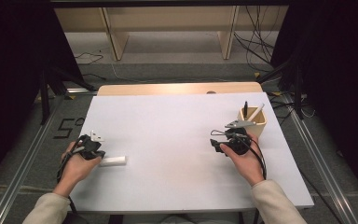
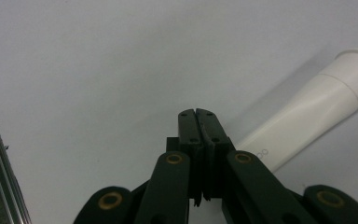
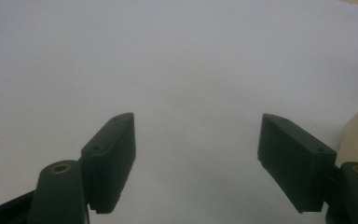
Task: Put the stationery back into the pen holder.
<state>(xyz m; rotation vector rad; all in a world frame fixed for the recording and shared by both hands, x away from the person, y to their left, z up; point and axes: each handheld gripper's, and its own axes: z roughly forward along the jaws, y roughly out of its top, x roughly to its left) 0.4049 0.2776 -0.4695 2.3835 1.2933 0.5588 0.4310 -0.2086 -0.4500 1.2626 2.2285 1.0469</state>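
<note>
A white table (image 1: 182,140) stands in a dim room, with a pale wooden shelf frame (image 1: 168,32) beyond it and loose cables on the grey floor. The person's sleeved forearms come in from the near edge, one gripper in each hand.

The left gripper (image 1: 92,150) rests low over the table's left side. In the left gripper view its two black jaws are pressed flat together with nothing between them (image 2: 199,128). Just beside it lies a white tube-shaped thing (image 1: 113,161), flat on the table surface. From above, its long axis runs nearly level across the table, left to right, one end close to the gripper and the other pointing toward the table's middle. In the left gripper view the white tube-shaped thing (image 2: 307,123) slants up to the right past the jaws, its wider capped end farthest off; whether it touches the jaws I cannot tell.

The right gripper (image 1: 223,144) sits at the table's right side, its jaws standing wide apart and empty (image 3: 198,154). Close behind it stands a light wooden cup (image 1: 253,122) holding a dark pen and a white stick.
</note>
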